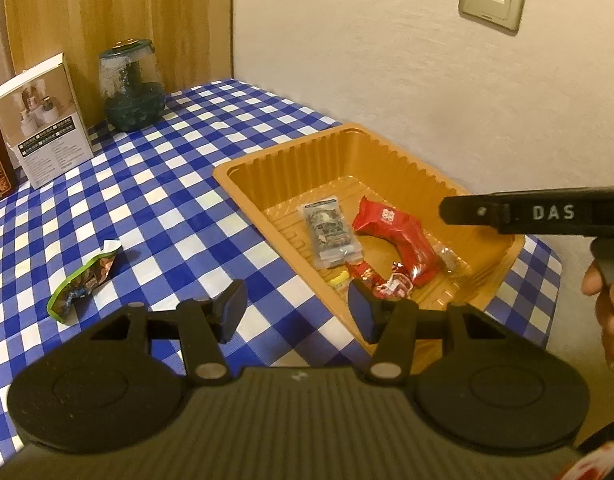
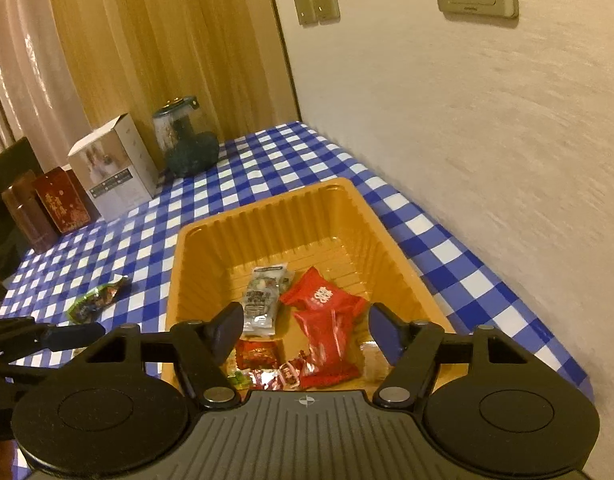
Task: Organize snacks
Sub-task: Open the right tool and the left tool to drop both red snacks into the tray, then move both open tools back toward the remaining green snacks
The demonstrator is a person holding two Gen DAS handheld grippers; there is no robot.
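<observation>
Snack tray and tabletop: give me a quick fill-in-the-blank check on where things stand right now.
1. The big red packet lies inside the ______ tray.
2. One snack, the green-edged packet, is still outside the tray, on the blue and white ______ cloth.
3. Above the tray, the right tongs are open and hold ______.
4. Past the white box, by the wooden panel, stands a glass ______.

Missing words: orange; checked; nothing; jar
</observation>
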